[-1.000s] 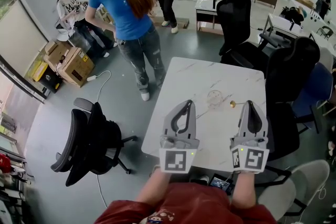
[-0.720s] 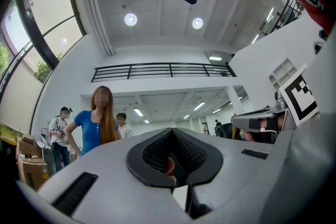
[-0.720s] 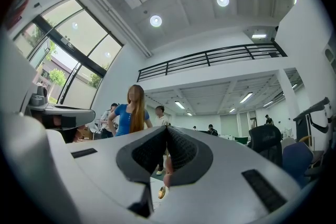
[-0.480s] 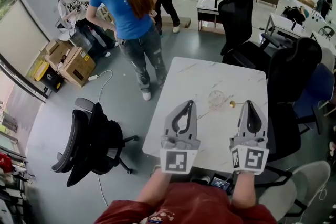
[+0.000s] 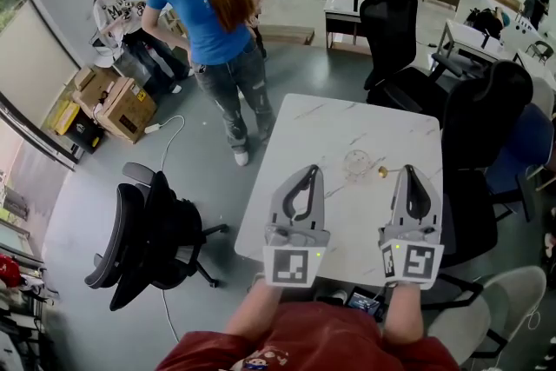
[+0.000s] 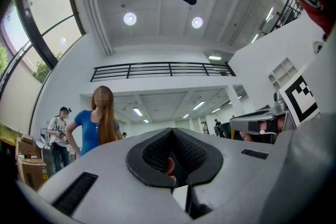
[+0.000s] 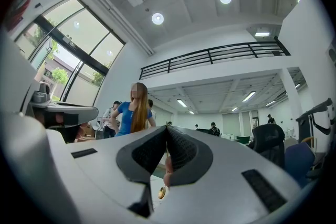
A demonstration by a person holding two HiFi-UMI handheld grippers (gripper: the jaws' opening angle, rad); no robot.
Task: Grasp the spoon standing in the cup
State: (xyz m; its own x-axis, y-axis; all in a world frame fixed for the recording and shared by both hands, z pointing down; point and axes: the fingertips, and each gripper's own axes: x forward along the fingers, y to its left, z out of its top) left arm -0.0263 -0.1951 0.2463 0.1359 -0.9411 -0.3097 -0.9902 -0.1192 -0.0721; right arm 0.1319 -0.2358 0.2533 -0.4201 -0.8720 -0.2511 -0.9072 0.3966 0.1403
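Left gripper (image 5: 310, 172): in the left gripper view (image 6: 171, 131) your two ribbed black pads are pressed together at the tip, with only the oval hollow behind them and nothing pinched.

Right gripper (image 5: 409, 171): the right gripper view (image 7: 167, 129) shows the same, pads meeting at the tip and holding nothing. Through the slot under them that view catches a small gold spoon (image 7: 161, 192) end, low and close. The left gripper view shows no spoon at all.

Head view: both grippers hover side by side over the near half of the white marble-patterned table (image 5: 313, 130). The round clear glass cup (image 5: 356, 162) stands between and just beyond the two tips. The gold spoon's (image 5: 383, 173) end shows at the cup's right side, near your right tip and apart from it. The stem is too thin to trace, so I cannot tell how it sits in the cup.

Beyond the table a person in a blue top (image 5: 204, 9) stands. A black office chair (image 5: 148, 239) is left of the table.
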